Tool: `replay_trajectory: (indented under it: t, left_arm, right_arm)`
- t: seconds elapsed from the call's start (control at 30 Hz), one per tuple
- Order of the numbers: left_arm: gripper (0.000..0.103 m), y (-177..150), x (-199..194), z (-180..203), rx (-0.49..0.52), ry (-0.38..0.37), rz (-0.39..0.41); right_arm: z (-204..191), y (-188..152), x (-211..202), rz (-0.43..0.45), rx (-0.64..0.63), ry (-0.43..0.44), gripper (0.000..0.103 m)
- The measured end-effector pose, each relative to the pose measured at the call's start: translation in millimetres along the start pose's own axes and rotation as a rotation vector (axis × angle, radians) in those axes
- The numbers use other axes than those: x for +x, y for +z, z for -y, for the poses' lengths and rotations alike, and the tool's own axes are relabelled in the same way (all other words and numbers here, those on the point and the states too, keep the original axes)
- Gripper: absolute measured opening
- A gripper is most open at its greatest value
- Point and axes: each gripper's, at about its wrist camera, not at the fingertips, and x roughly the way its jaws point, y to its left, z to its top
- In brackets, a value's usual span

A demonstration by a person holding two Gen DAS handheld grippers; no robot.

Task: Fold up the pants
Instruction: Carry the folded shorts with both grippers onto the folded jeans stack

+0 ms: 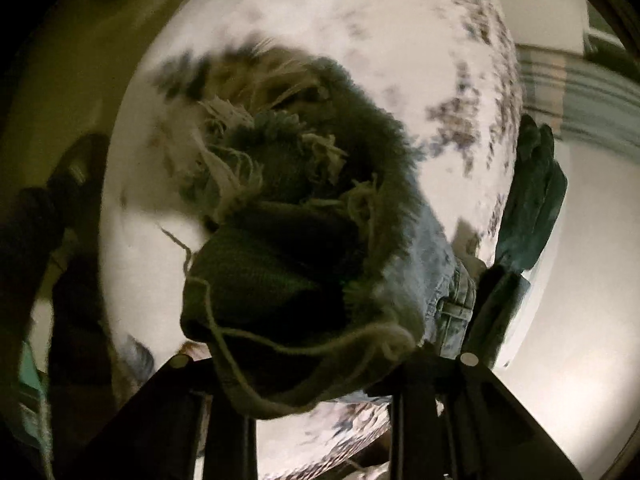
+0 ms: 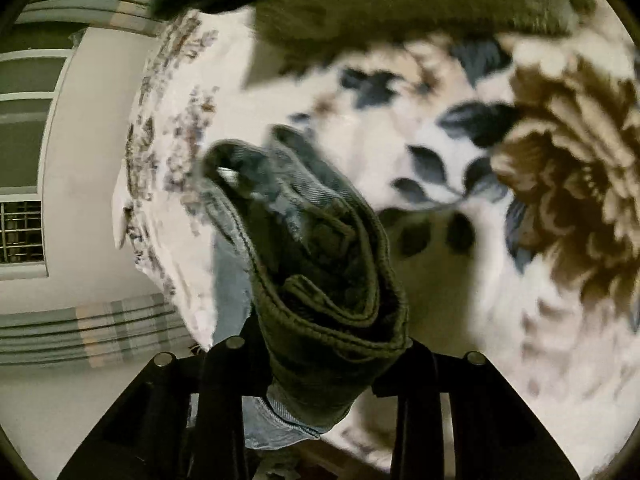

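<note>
pants (image 1: 304, 240) bunched over bedspread (image 1: 360, 20) edge

frayed matt denim pants (image 1: 304, 216), soft floral cloth bedsheet (image 2: 460, 288), matt blk plastic jaws

A white floral-printed bedsheet (image 2: 440, 216) covers the bed. Beyond it stand a plain pale wall (image 2: 92, 184), a white-framed window (image 2: 28, 120) and striped grey-green curtains (image 2: 80, 332).

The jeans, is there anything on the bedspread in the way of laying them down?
Nothing visible. Both the left gripper and right gripper hold the jeans above the floral bedspread; the frames are blurred, though.
</note>
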Motion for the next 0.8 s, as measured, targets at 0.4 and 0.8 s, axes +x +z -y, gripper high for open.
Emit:
replay_trajectory:
  t: [0.4, 0.8]
  left_arm:
    - [0.021, 6, -64, 193, 0.344, -0.051, -0.031]
    - [0.021, -41, 12, 483, 0.701, -0.268, -0.216]
  right_arm:
    - [-104, 44, -140, 0.150, 0.016, 0.143, 0.033]
    - [-155, 182, -345, 0.582, 0.112, 0.234, 0.033]
